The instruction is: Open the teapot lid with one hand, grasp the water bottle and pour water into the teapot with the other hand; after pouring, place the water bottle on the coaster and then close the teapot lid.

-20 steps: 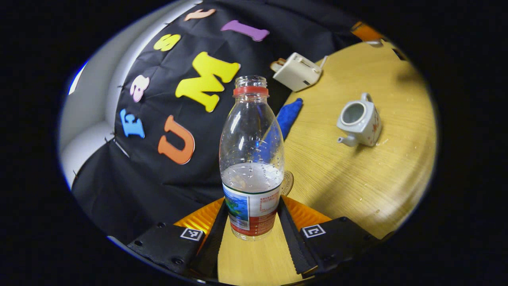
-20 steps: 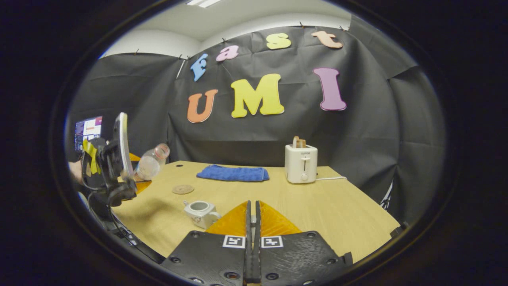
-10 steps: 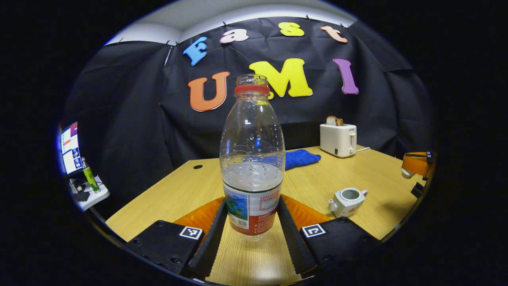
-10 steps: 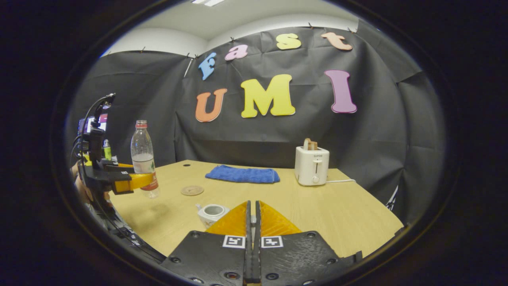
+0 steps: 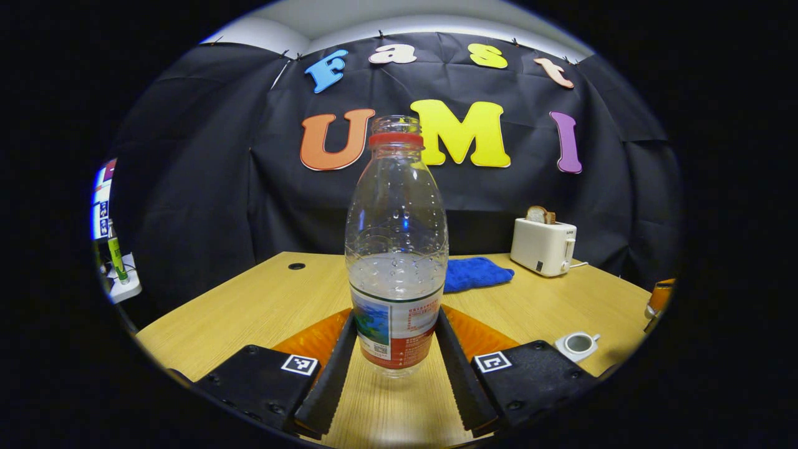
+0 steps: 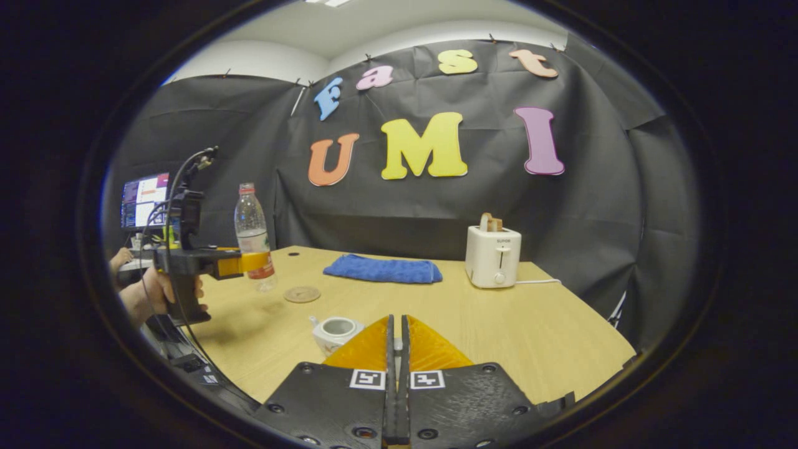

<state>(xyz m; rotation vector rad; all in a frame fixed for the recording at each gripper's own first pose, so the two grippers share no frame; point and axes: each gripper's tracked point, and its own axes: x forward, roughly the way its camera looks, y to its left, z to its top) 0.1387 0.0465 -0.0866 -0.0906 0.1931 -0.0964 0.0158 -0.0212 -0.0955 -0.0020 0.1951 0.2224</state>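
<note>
A clear water bottle (image 5: 396, 249) with a red neck ring, no cap and some water stands upright between my left gripper's (image 5: 396, 318) fingers, which press on its label. In the right gripper view the bottle (image 6: 254, 234) hangs just above the table, slightly left of the round coaster (image 6: 302, 294), held by the left gripper (image 6: 250, 262). The white teapot (image 6: 333, 330) sits lidless near my right gripper (image 6: 396, 325), which is shut with a small pale piece, the teapot lid, between its fingers. The teapot (image 5: 578, 344) also appears low on the right in the left gripper view.
A blue cloth (image 6: 383, 270) and a white toaster (image 6: 492, 255) with bread stand at the back of the wooden table (image 6: 530, 337). A hand (image 6: 149, 293) grips the left gripper's handle at the table's left edge, with a monitor (image 6: 143, 199) behind it.
The bottle has swung from tilted to upright and moved toward the coaster. The right gripper has stayed shut above the teapot.
</note>
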